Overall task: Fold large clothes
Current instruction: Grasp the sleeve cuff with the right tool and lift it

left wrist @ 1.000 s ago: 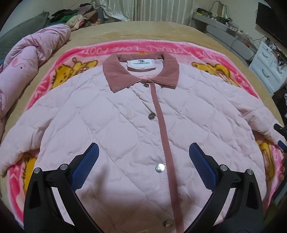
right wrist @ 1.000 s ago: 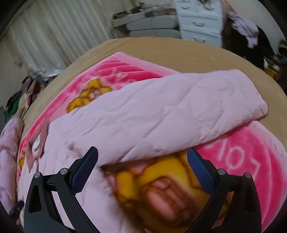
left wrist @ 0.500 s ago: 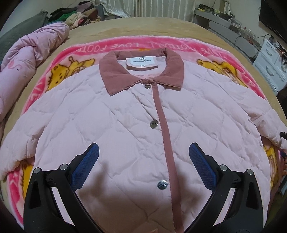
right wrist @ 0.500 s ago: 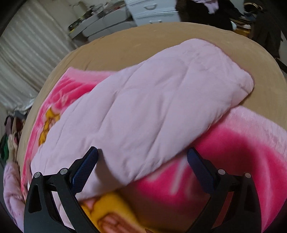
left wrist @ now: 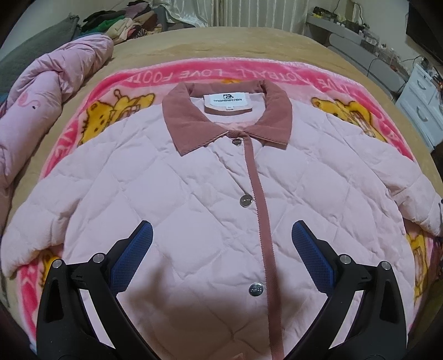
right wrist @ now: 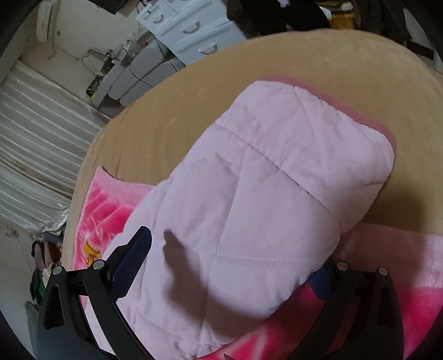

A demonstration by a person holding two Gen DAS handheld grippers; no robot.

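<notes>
Jacket, left wrist view: pink quilted jacket (left wrist: 193, 193) lies flat, front up, snapped shut, on a pink cartoon blanket (left wrist: 360, 83) spread over the bed (left wrist: 221, 41); both sleeves spread outward.
Handling: padded and soft, likely light but bulky; fabric looks smooth, so a thin pinch may slip. Judged best hold: a full fold of quilting at a sleeve end or hem corner, not the snaps (left wrist: 246, 200).
Left tongs: left tongs (left wrist: 221, 256) spread wide above the lower front, holding nothing.
Surroundings, left wrist view: rumpled pink quilt (left wrist: 41, 91) on the bed's left, near that sleeve; clothes pile (left wrist: 124, 25) at the far edge; white drawers (left wrist: 423, 110) off to the right. Nothing lies on the jacket.
Sleeve, right wrist view: sleeve end (right wrist: 277, 193) overhangs the blanket edge onto bare bed.
Right tongs: right tongs (right wrist: 229, 257) wide apart, straddling the sleeve, one finger above and the other partly hidden beneath; not closed on it.
Obstruction: blanket pile under the sleeve could get caught in the bite.
</notes>
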